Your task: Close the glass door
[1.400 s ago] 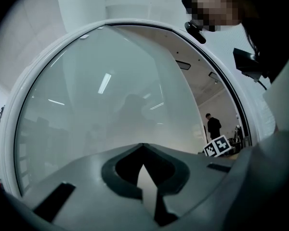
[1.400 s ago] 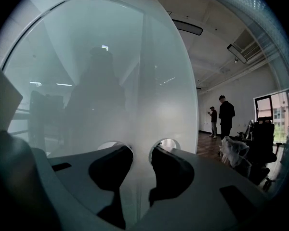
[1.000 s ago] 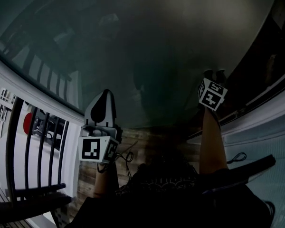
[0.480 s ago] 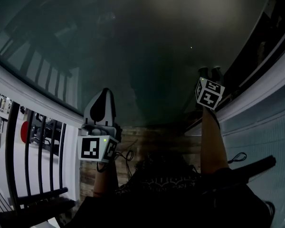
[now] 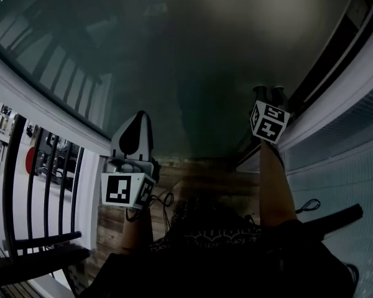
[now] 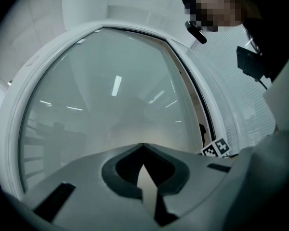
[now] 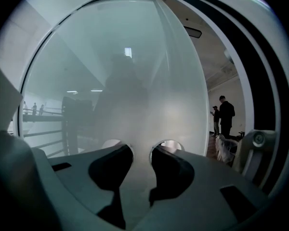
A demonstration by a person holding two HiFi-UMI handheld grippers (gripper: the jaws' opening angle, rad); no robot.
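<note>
A big frosted glass door (image 5: 193, 73) in a white frame fills the head view ahead of me; it shows too as the door (image 6: 111, 105) and the door (image 7: 120, 81). My left gripper (image 5: 138, 117) points at the pane near its lower left, its jaws meeting in a point, the left gripper (image 6: 143, 146) shut on nothing. My right gripper (image 5: 268, 92) is up close to the glass near the door's right edge. Its jaws stand apart, the right gripper (image 7: 141, 150) open and empty. Whether the tips touch the glass I cannot tell.
A dark track and a white door frame (image 5: 342, 98) run along the right. Past the door's edge two people (image 7: 225, 114) stand in a room. A black railing (image 5: 43, 185) is at the left, wooden floor (image 5: 193, 172) underfoot.
Both grippers have travelled sideways along with the door. More of the white frame and railing shows at the left, and the right frame has come nearer to the right gripper.
</note>
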